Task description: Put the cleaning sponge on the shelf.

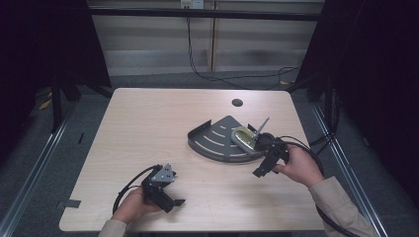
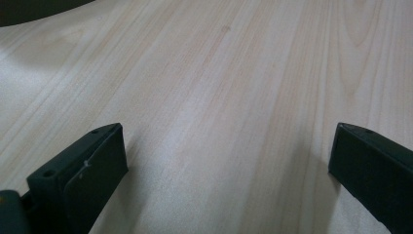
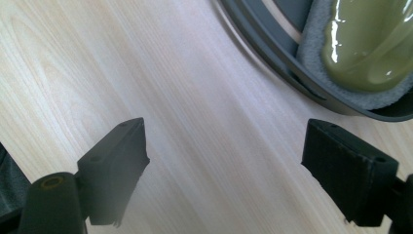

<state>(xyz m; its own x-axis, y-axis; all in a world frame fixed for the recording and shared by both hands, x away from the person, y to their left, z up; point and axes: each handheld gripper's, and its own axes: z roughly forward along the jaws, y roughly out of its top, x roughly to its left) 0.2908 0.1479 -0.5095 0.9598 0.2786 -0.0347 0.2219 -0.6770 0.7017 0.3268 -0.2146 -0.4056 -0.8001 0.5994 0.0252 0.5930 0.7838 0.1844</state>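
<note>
Desk [image 1: 163, 123] of pale wood fills the middle of the high view, with a small round hole [image 1: 237, 102] in its upper right part. Right of centre lies a dark grey fan-shaped tray [image 1: 210, 140] with slots in its floor, and at the tray's right end rests a greenish, glossy pad with a grey border [image 1: 243, 137]. The right gripper [image 1: 261, 171] sits just beside the tray's lower right edge, held by the person's right hand [image 1: 299, 165]; in the right gripper view its jaws stand wide apart over bare wood, nothing between them, with the tray rim and the greenish pad [image 3: 370, 44] in the upper right corner. The left gripper [image 1: 173, 203] lies at the lower left of the high view, held low over the desk by the left hand [image 1: 131, 207], well apart from the tray. In the left gripper view its jaws are spread wide too, with bare wood grain [image 2: 219, 97] between them.
</note>
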